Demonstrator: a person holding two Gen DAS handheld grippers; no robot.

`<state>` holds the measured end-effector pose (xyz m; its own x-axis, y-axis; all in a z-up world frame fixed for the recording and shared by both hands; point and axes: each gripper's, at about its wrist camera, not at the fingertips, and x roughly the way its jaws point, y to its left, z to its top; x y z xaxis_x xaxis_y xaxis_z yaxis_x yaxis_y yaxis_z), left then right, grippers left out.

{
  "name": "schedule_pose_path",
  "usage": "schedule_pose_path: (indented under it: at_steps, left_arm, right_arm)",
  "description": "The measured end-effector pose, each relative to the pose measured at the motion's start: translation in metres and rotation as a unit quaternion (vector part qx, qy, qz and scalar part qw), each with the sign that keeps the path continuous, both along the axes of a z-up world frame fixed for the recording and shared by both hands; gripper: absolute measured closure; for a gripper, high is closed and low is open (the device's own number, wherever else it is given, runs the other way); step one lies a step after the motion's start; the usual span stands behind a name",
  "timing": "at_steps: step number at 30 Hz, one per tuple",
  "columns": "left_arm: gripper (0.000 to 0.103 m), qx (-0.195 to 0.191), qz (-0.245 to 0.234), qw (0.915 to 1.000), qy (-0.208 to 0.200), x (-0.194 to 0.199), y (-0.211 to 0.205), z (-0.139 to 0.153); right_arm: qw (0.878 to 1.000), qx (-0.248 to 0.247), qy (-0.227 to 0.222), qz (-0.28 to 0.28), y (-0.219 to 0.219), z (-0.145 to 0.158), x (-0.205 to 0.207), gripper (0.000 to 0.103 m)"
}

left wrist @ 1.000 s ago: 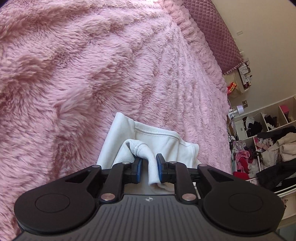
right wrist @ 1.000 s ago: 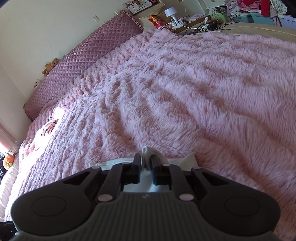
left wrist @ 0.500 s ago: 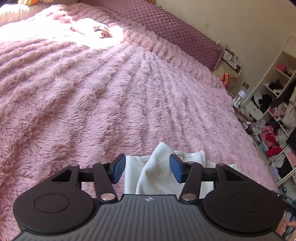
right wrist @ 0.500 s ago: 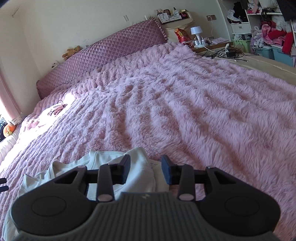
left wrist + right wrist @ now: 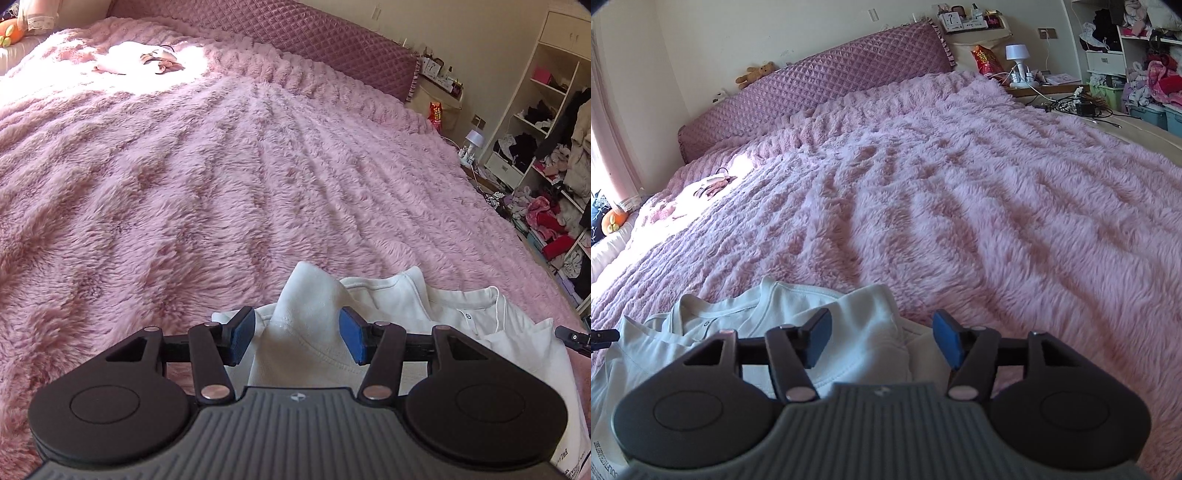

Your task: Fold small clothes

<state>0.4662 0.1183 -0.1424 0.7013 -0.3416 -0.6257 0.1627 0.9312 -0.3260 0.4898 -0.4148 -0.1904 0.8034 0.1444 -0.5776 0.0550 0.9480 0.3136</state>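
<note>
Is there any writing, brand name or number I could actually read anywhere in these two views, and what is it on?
Nothing reads clearly.
Black print on the white garment, at its bottom edge: too small and cut off.
Red snack bag by the bed: print too blurred.
Small round logo on the left gripper body: a symbol, no letters.
Cards on the shelf: too small.

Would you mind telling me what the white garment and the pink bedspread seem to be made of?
The white garment looks like soft matte cotton knit: stitched seams, limp folds. The pink bedspread looks like long-pile faux fur or plush, with shaggy tufts lying in ridges; the fibre cannot be told.
</note>
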Motion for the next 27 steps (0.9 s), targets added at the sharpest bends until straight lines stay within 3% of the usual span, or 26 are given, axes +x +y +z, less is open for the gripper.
schedule_pose_path:
  at_steps: [2,4,6,8,11,15,17,19,20,22,24,27]
  left_arm:
    - [0.041,0.003,-0.002,1.0,0.0,0.002,-0.003,-0.002]
    - [0.05,0.009,-0.013,0.9998,-0.015,0.002,-0.009,-0.003]
    - [0.094,0.026,-0.024,0.9983,-0.046,-0.005,-0.015,-0.001]
    - [0.094,0.022,-0.027,0.9967,-0.073,-0.013,-0.018,0.003]
    - [0.094,-0.003,0.011,0.9958,-0.091,-0.019,-0.01,0.007]
    - [0.094,-0.03,0.075,0.9953,-0.054,-0.009,0.002,-0.002]
    - [0.094,-0.01,0.081,0.9959,-0.039,-0.005,-0.003,-0.007]
    - [0.089,0.042,0.078,0.996,-0.004,0.003,-0.012,-0.016]
    - [0.078,0.06,0.086,0.9945,0.005,0.004,-0.014,-0.019]
    - [0.077,0.047,0.089,0.9949,0.005,0.001,-0.01,-0.016]
    - [0.065,0.027,0.09,0.9955,0.001,-0.009,-0.001,-0.006]
    - [0.061,0.011,0.077,0.9968,-0.02,-0.034,0.018,0.013]
  right_arm:
    - [1.0,0.002,-0.001,0.01,0.002,-0.003,0.004,0.045]
    - [1.0,0.002,0.014,0.026,0.006,-0.007,0.009,0.097]
    - [0.999,-0.011,0.012,0.032,0.01,-0.009,0.01,0.097]
    - [0.999,-0.007,0.003,0.031,0.009,-0.008,0.008,0.097]
    - [1.0,0.004,-0.016,0.014,0.004,-0.003,0.003,0.098]
    - [1.0,0.005,-0.022,-0.014,0.005,-0.003,0.003,0.098]
    - [0.999,0.005,-0.019,-0.028,0.007,-0.006,0.005,0.098]
    - [0.999,0.001,0.005,-0.04,0.008,-0.013,0.01,0.095]
    - [0.999,-0.007,0.014,-0.042,0.01,-0.017,0.012,0.093]
    - [0.999,-0.014,0.02,-0.045,0.01,-0.017,0.011,0.085]
    - [0.999,-0.005,0.006,-0.049,0.007,-0.009,0.002,0.073]
    - [0.999,0.021,-0.008,-0.024,-0.003,0.01,-0.025,0.072]
